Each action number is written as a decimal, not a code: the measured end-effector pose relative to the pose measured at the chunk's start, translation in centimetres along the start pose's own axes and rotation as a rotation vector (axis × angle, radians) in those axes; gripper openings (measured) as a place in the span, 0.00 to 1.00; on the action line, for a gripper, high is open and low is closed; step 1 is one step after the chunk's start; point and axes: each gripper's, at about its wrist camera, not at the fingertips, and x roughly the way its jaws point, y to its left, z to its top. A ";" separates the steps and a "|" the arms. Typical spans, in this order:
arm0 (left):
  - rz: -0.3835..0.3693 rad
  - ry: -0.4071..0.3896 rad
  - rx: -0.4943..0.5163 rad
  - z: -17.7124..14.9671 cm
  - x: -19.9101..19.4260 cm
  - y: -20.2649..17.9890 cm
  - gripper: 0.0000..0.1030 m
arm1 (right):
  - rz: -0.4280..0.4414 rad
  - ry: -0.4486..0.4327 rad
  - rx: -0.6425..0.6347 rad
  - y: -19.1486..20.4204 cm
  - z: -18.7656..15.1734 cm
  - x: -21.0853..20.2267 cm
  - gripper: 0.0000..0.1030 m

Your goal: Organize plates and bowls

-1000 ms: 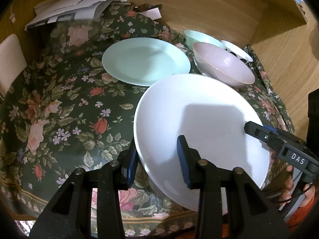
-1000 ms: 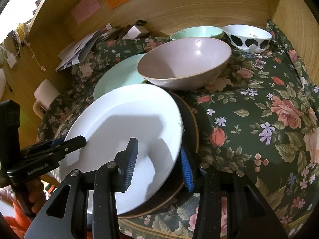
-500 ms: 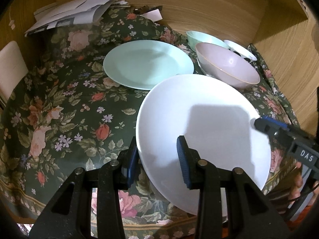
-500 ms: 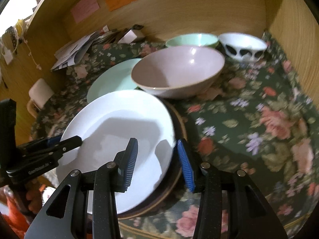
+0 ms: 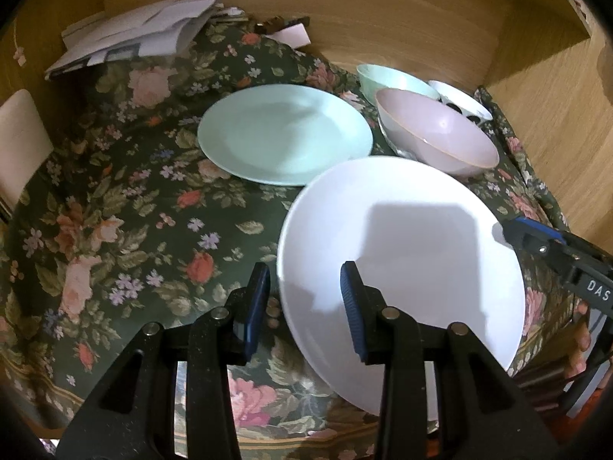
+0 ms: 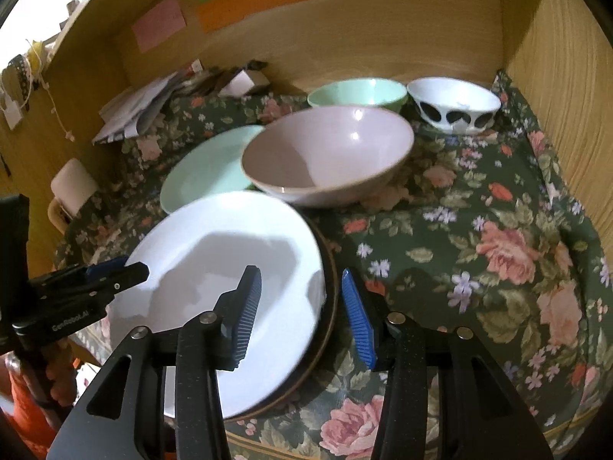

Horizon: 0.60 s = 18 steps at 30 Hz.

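Item: my left gripper (image 5: 304,299), angled down over the near left rim of the white plate (image 5: 406,253); jaws opening, rim between them, pads clear. Item: my right gripper (image 6: 302,308), same downward tilt at the plate's right rim; jaws opening, clear of it. The plate lies on a dark plate (image 6: 329,306) on the floral cloth (image 6: 479,249), near the pink bowl (image 6: 329,157). Against a second ago: both gaps wider, plate still in place.

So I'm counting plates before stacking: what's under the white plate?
Under the white plate lies a dark brown-rimmed plate; only its right edge shows, the rest is covered, so anything below stays unseen.
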 end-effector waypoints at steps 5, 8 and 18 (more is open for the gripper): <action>0.033 -0.063 -0.008 1.3 -1.4 1.0 0.52 | 0.025 -0.040 -0.024 0.8 1.7 -0.9 0.48; 0.055 -0.102 -0.016 2.3 -2.2 1.8 0.59 | 0.045 -0.069 -0.048 1.6 3.1 -1.2 0.58; 0.104 -0.128 -0.081 6.1 -2.1 5.1 0.77 | 0.071 -0.127 -0.178 5.2 8.0 -0.1 0.63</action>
